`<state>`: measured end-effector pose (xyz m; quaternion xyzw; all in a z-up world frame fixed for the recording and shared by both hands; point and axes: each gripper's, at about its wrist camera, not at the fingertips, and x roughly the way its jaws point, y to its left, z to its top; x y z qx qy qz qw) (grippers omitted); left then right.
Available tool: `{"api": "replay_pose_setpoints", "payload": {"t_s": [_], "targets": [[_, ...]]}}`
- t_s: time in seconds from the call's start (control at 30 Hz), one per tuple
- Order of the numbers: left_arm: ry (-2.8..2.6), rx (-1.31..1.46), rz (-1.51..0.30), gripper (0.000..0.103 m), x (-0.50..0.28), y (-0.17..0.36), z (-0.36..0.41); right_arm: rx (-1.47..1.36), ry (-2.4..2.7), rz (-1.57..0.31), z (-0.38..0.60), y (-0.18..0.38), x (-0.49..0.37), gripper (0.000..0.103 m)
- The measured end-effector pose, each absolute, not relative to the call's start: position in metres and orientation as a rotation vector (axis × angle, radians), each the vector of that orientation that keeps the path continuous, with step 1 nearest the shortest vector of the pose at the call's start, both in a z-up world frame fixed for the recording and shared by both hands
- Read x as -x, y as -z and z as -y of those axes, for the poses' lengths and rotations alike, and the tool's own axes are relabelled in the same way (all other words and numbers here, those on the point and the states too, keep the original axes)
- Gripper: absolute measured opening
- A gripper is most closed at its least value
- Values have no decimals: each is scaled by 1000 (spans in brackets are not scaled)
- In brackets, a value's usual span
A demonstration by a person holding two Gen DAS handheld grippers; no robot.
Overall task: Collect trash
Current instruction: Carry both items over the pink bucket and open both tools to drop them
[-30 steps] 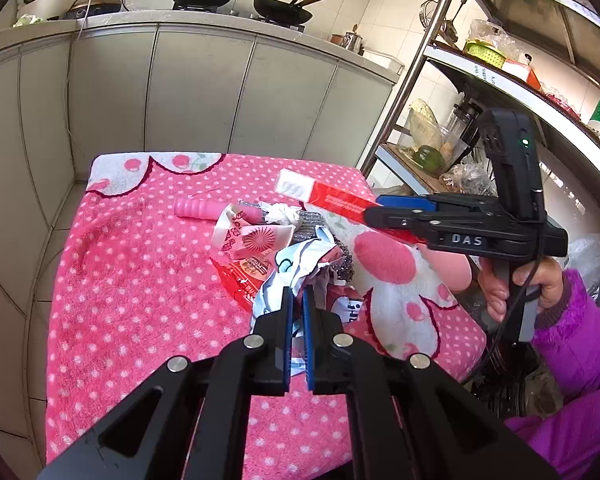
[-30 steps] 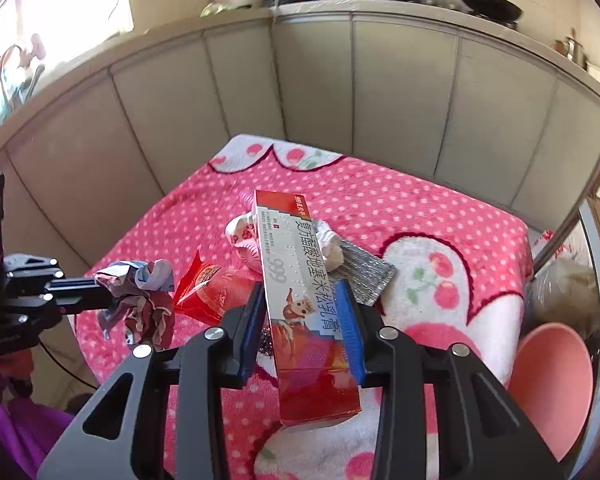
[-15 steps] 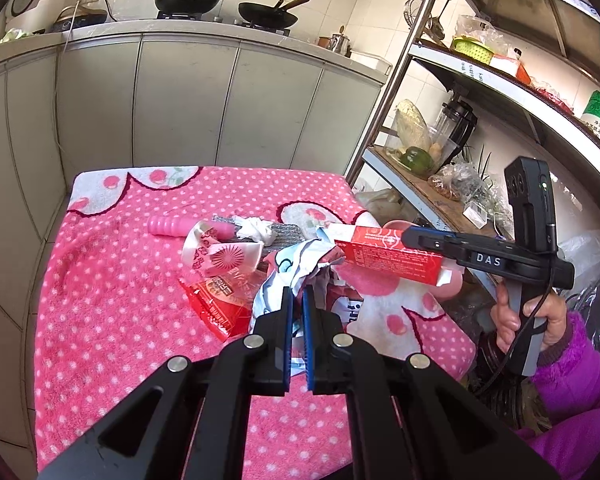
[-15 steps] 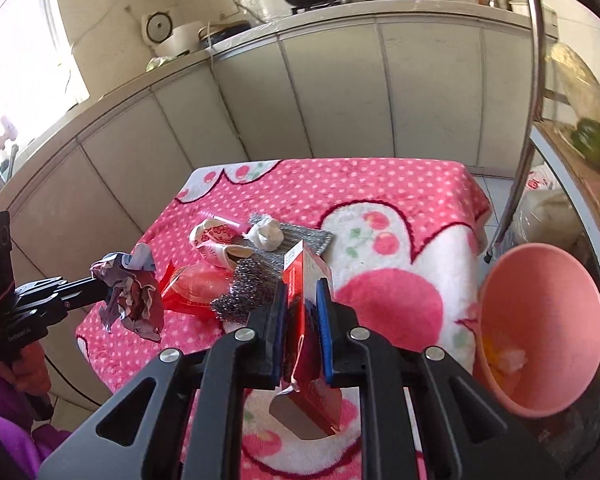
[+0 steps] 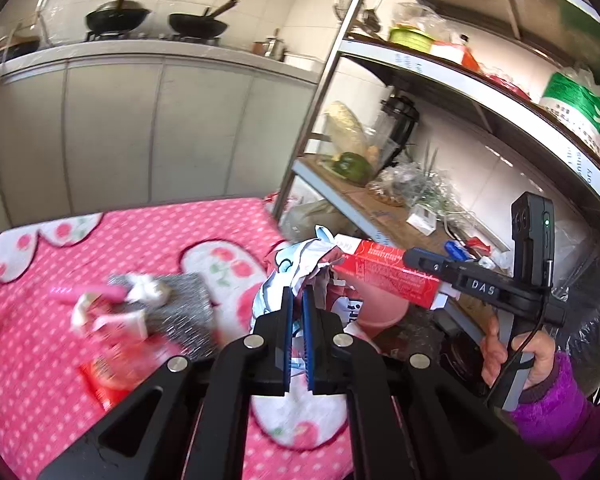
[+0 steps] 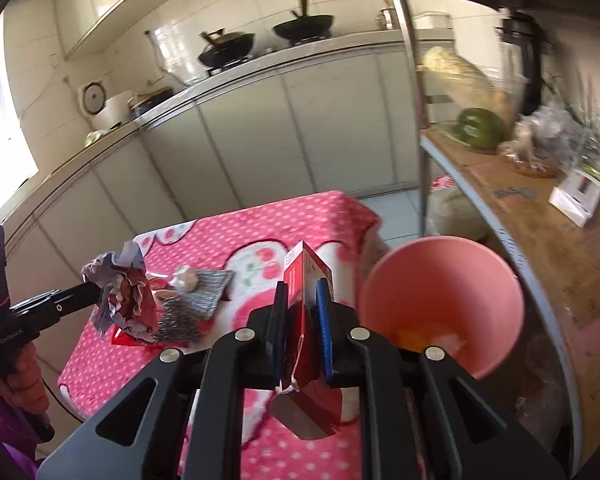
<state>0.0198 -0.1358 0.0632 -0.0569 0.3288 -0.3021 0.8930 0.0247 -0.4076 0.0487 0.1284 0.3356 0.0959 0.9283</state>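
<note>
Red cardboard, a flattened box [image 6: 306, 292], sits pinched between the right gripper [image 6: 302, 316] pads, held above the table edge just beside the pink bin [image 6: 440, 292]. The left gripper [image 5: 296, 332] has its fingers pressed together on a crumpled wrapper [image 5: 296, 276], hanging over the pink dotted cloth [image 5: 52, 352]. To drop the box well, I would bring its lower end over the bin's mouth, tip it downward, and only then let go, so it does not catch the rim. The wrapper should follow. A silver foil sheet [image 6: 196, 300], a white wad [image 6: 184, 278] and red packets [image 5: 112, 376] are left on the cloth.
</note>
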Motion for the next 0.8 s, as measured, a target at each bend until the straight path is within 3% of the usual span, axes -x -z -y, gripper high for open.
{"api": "replay_pose_setpoints", "payload": {"t_s": [0.33,0.8], "targets": [[741,90,-716,4,-61,-52,237,-344,-26,-691,470,-29,-14,15],[703,36,-822,4,-115,5,311,-417,78,-742,496,5,-44,15]]}}
